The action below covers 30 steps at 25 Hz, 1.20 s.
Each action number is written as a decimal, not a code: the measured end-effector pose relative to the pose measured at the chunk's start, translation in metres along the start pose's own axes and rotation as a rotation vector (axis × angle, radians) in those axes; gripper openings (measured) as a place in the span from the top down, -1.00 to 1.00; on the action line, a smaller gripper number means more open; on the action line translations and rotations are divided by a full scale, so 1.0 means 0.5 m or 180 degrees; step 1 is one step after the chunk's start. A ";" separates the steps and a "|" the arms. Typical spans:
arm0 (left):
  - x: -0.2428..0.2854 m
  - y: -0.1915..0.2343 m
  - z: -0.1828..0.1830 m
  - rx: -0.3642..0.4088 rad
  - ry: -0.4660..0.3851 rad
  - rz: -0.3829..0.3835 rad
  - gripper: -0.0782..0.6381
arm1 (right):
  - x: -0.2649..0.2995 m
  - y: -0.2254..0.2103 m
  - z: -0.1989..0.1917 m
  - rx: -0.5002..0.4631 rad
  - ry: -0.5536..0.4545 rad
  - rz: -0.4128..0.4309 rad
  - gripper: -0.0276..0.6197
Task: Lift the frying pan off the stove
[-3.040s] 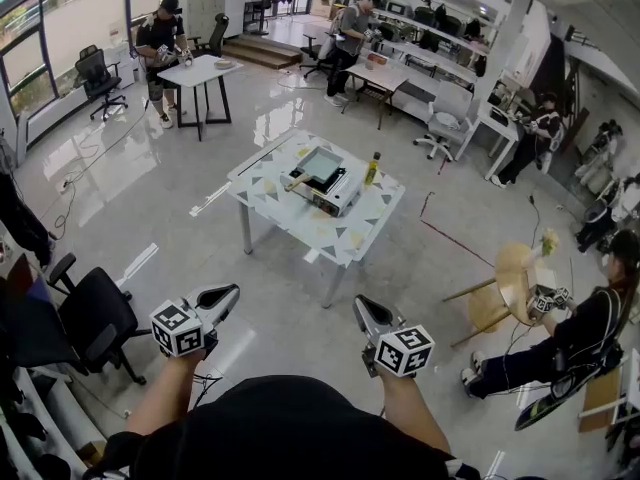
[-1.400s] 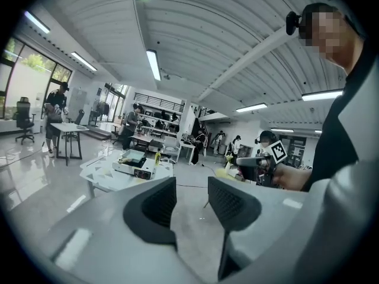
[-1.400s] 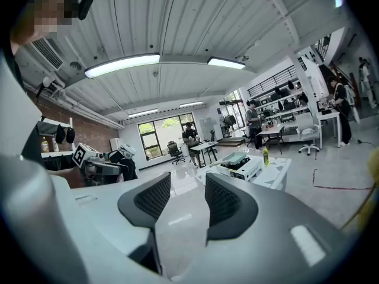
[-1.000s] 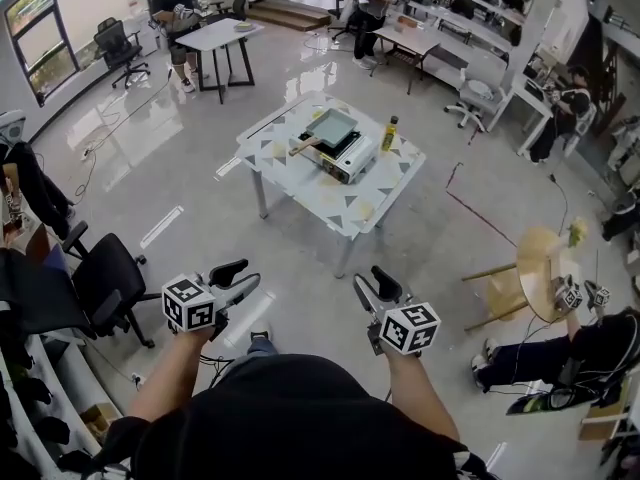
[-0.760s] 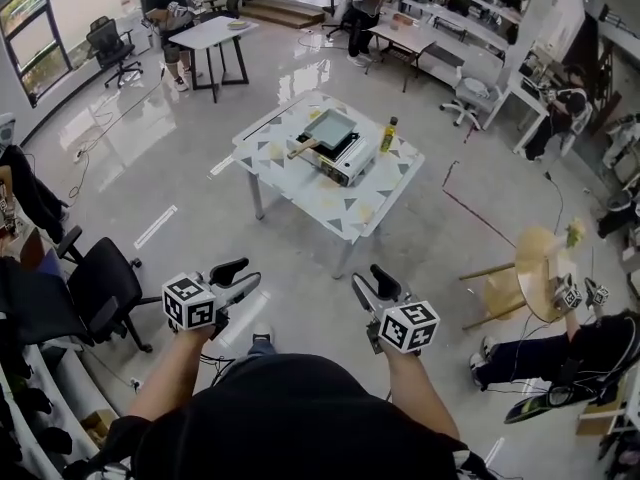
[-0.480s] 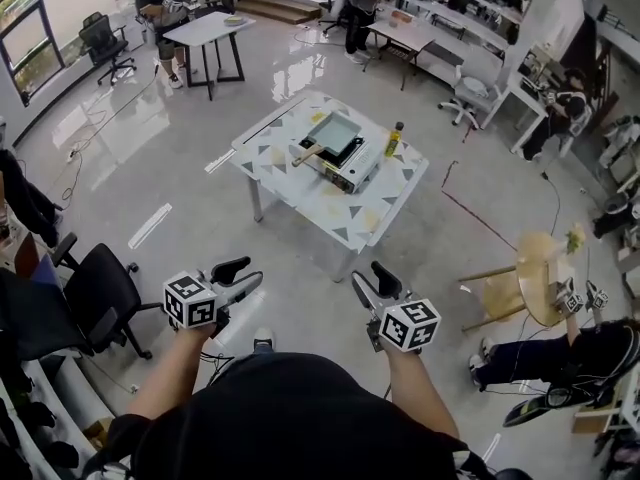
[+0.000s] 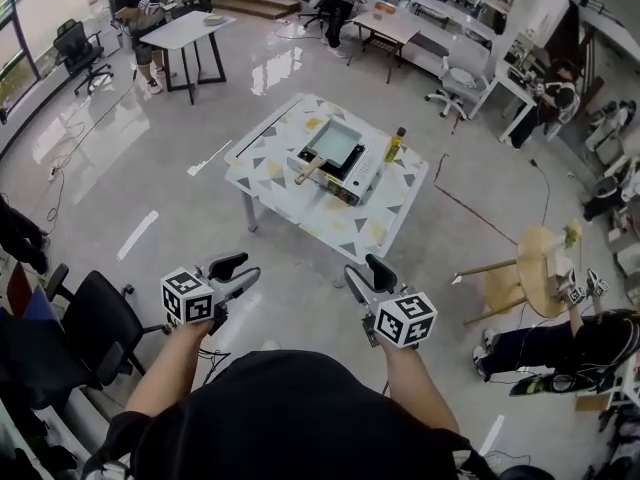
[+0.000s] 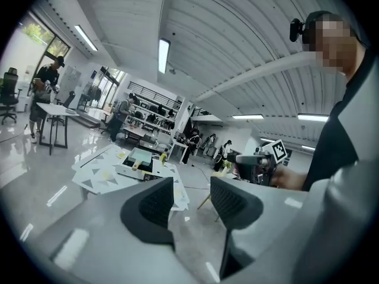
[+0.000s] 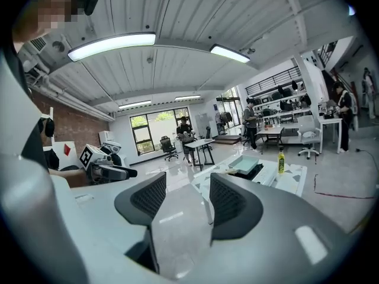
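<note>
Pan (image 7: 340, 149) on stove (image 7: 352, 176) | bottle (image 7: 394, 145) beside | left gripper (image 7: 238, 271), right gripper (image 7: 365, 271): fingers apart, empty, far off

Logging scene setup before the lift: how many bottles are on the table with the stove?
1. A yellow bottle stands on the table, just right of the stove and frying pan in the head view. None seems hidden.

Left tongs (image 8: 192, 201): jaws apart, nothing btwn them. Beyond, well off at left: counter (image 8: 93, 179) w/ stove (image 8: 131, 168), frying pan (image 8: 141, 155) on top, yellow bottle (image 8: 163, 157) just beside stove. Right tongs (image 8: 238, 158) at right, tip pointing left.
</note>
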<state>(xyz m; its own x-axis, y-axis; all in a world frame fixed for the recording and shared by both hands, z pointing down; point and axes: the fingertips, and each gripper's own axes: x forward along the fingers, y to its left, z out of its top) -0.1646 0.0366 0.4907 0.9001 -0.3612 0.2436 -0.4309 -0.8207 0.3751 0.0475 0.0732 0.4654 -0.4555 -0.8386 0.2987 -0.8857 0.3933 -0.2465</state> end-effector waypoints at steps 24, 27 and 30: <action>0.035 0.209 0.055 -0.0117 0.0223 -0.0271 0.24 | 0.179 -0.072 0.033 0.0237 0.0034 -0.0297 0.13; 0.066 0.232 0.068 -0.0118 0.0253 -0.0254 0.24 | 0.218 -0.112 0.040 0.0293 0.0025 -0.0253 0.13; 0.103 0.264 0.078 -0.0149 0.0306 -0.0209 0.24 | 0.268 -0.157 0.050 0.0334 0.0022 -0.0188 0.12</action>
<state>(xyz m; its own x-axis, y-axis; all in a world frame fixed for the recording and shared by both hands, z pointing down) -0.1727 -0.1075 0.5178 0.9171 -0.2615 0.3011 -0.3759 -0.8188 0.4338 0.0584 -0.0793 0.5018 -0.4036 -0.8565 0.3218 -0.8971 0.3013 -0.3232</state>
